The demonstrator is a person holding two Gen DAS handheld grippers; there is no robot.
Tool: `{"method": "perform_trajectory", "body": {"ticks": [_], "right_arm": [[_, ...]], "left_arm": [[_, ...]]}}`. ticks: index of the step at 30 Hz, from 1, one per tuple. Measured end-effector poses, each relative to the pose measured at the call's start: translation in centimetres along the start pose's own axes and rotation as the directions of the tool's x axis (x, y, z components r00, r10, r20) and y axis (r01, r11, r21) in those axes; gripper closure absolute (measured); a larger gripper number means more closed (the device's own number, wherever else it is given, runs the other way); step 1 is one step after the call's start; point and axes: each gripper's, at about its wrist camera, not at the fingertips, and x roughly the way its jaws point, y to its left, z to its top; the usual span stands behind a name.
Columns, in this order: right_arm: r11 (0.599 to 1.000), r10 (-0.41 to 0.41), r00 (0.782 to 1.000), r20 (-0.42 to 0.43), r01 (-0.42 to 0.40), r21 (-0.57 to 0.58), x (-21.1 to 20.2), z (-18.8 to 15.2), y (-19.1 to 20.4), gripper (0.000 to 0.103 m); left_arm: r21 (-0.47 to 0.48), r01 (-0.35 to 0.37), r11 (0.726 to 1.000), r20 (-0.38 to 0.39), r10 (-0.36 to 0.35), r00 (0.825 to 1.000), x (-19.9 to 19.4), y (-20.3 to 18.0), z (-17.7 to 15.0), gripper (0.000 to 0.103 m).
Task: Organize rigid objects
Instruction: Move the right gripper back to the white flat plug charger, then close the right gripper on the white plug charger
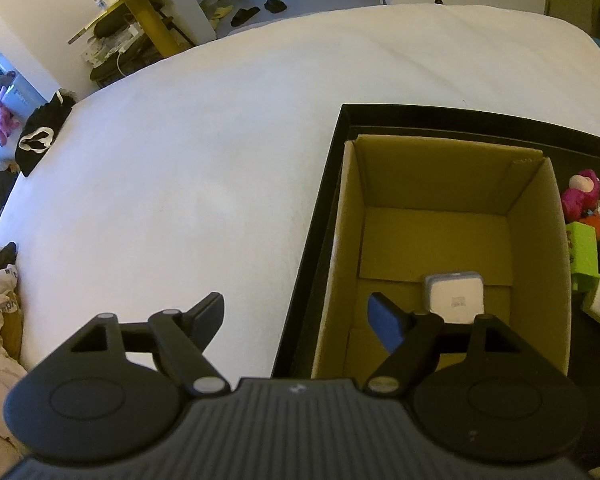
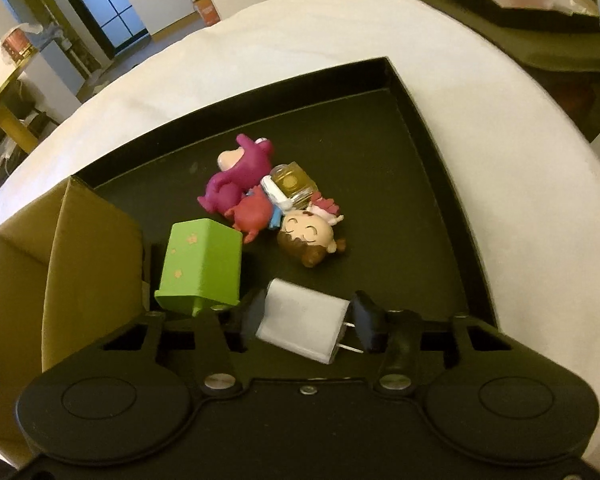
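While the left gripper is hanging with its fingers spread wide and nothing between them, one finger is sitting over the white bed and the other over the carton. The carton is standing inside the black tray, against the tray's left wall, and a white square box is lying on the carton's floor, just beyond the blue-padded finger. On the tray's bare floor, right of the carton, the other things are lying in a loose heap. The green block is standing nearest the carton, almost touching its wall. Beyond the block the purple bear, the red figure, the doll head and the amber bottle are pressing against one another. The right gripper is lying low over the tray's near edge, and the charger is sitting between its fingers, prongs pointing at the right finger. The fingers are flanking the charger closely, yet I cannot tell whether they are actually clamping it or merely bracketing it.
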Motion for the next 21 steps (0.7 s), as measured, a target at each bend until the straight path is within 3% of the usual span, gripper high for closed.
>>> {"method": "perform_trajectory", "body": {"ticks": [2,11,19,21], "right_arm": [[1.0,-0.015,1.0,0.0,0.015,-0.02,-0.5,-0.1,-0.2,0.094],[0.999,-0.021,0.999,-0.036,0.02,-0.025,-0.5,-0.5,0.1,0.092],[0.983,0.106,0.991,-0.076,-0.093,0.16,-1.3,-1.3,-2.4,0.091],[0.983,0.104,0.992,-0.071,-0.091,0.159,-1.5,-1.3,-2.5,0.085]], "left_arm": [[-0.002,0.008,1.0,0.002,-0.008,1.0,-0.1,0.1,-0.2,0.025],[-0.019,0.029,0.999,0.006,-0.029,1.0,-0.4,0.5,-1.1,0.025],[-0.025,0.034,0.999,0.015,-0.034,0.999,-0.6,0.8,-1.1,0.025],[-0.029,0.034,0.999,0.014,-0.034,0.999,-0.5,0.8,-1.2,0.025]]}}
